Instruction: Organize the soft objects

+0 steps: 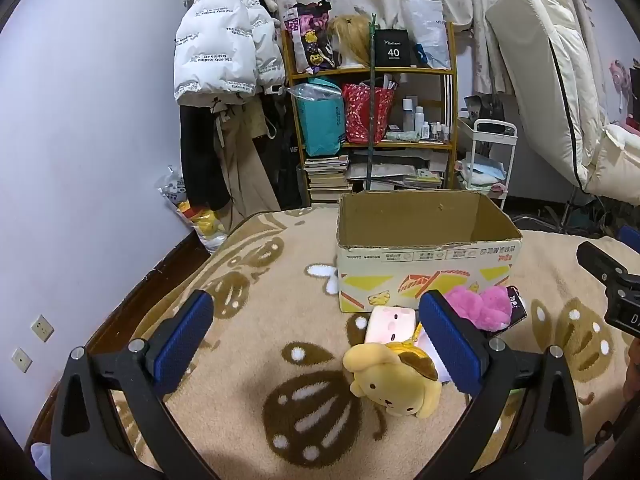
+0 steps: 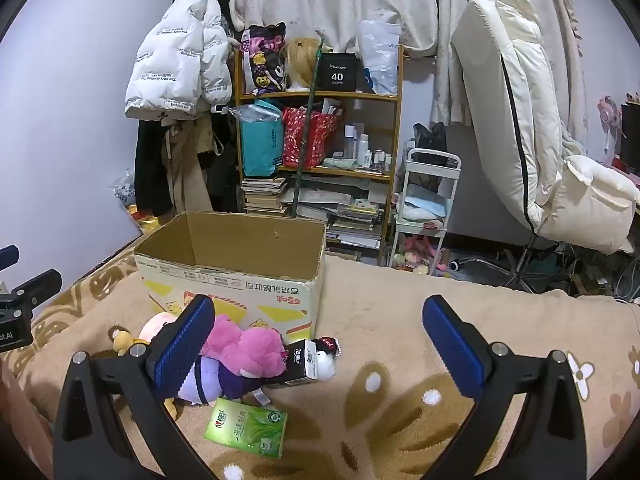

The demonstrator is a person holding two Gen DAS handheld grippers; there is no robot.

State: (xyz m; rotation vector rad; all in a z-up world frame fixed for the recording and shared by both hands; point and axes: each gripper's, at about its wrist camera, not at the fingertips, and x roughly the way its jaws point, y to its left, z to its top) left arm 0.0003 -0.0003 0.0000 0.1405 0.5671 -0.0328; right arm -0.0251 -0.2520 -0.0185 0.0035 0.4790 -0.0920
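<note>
An open cardboard box (image 1: 428,264) (image 2: 232,276) stands on the beige patterned blanket (image 1: 256,320). In front of it lies a pile of soft toys: a yellow dog plush (image 1: 396,384), a pink-white plush (image 1: 390,326), a pink furry plush (image 1: 480,304) (image 2: 244,344), a purple-white plush (image 2: 208,384) and a small penguin toy (image 2: 326,360). My left gripper (image 1: 316,328) hovers open, with the yellow dog just inside its right finger. Wide open too, my right gripper (image 2: 318,330) has the pink plush by its left finger. Neither holds anything.
A green tissue pack (image 2: 248,426) lies on the blanket near the toys. Behind the bed stand a crowded wooden shelf (image 1: 372,120), hanging coats (image 1: 224,80), a white cart (image 2: 428,208) and a cream recliner chair (image 2: 540,140). A wall runs along the left.
</note>
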